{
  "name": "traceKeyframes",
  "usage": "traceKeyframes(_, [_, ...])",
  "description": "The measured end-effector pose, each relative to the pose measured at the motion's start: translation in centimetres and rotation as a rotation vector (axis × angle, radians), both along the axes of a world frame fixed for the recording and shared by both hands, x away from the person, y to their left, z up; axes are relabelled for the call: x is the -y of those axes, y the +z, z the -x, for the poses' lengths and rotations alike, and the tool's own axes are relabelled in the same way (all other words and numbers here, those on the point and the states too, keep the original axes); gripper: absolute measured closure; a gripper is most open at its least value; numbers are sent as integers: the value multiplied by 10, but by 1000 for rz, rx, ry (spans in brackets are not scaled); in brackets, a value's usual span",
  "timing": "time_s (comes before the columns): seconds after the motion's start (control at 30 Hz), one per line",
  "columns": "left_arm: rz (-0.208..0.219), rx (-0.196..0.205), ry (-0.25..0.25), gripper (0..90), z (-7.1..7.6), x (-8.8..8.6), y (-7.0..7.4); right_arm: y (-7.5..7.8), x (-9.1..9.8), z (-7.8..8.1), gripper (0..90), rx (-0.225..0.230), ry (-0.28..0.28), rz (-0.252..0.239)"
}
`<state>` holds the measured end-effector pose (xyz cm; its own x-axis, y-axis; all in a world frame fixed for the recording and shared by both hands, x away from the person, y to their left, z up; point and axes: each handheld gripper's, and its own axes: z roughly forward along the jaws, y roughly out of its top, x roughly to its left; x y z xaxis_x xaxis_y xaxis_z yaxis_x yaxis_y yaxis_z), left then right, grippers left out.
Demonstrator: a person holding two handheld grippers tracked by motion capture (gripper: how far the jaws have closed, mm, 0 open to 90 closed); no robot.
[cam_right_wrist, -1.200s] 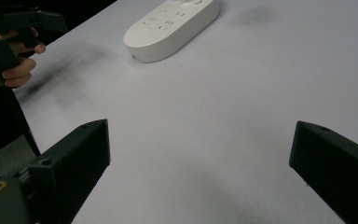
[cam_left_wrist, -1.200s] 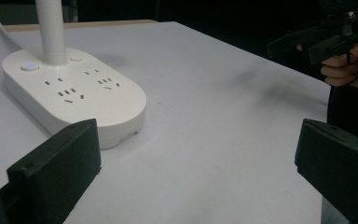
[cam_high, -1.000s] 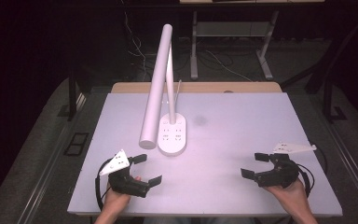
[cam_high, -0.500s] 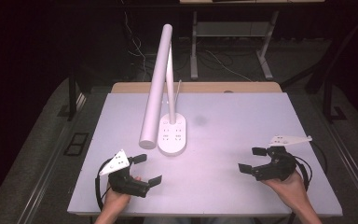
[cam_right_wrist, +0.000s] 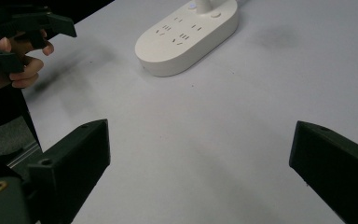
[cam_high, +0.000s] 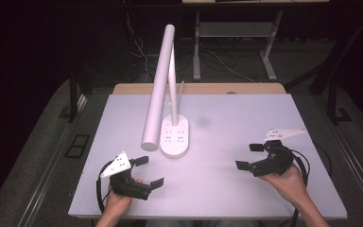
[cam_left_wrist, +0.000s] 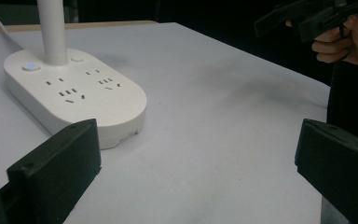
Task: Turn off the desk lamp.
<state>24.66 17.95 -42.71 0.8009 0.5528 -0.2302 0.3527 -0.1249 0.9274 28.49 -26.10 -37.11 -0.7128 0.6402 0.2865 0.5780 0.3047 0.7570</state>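
Both grippers, left [cam_high: 149, 171] and right [cam_high: 249, 156], are chunky black with blocky jaws, grey triangle plates, black cables, bare forearms.

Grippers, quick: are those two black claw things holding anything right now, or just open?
Left gripper: open, holding nothing, above the white table.
Right gripper: open, holding nothing.

One white lamp [cam_high: 162, 90] stands on one table [cam_high: 227, 189], its oval base [cam_high: 174, 136] carrying four socket groups and two small buttons, one of them lit blue. Two grippers are held above the tabletop, the left gripper [cam_high: 149, 171] and right gripper [cam_high: 248, 156], each with two black jaws spread wide and one grey plate.
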Motion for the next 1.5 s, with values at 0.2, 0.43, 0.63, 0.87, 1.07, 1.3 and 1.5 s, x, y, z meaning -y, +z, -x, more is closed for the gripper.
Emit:
traceKeyframes(0.2, [0,0,-1,0,0,0,0,5,-9,-8,51,-6,19,14])
traceKeyframes(0.43, [0,1,-1,0,0,0,0,18,-23,-22,51,12,47,34])
traceKeyframes(0.63, [0,2,-2,0,0,-1,0,24,-33,-30,51,18,65,46])
traceKeyframes(0.87, [2,3,-4,0,0,-1,0,31,-49,-41,51,27,87,56])
traceKeyframes(1.07, [2,4,-6,0,0,-1,1,35,-67,-53,51,35,105,61])
traceKeyframes(1.3, [4,3,-4,0,1,-2,1,33,-80,-64,51,28,118,80])
traceKeyframes(1.5, [4,2,-6,0,1,-2,1,31,-92,-76,51,15,124,93])
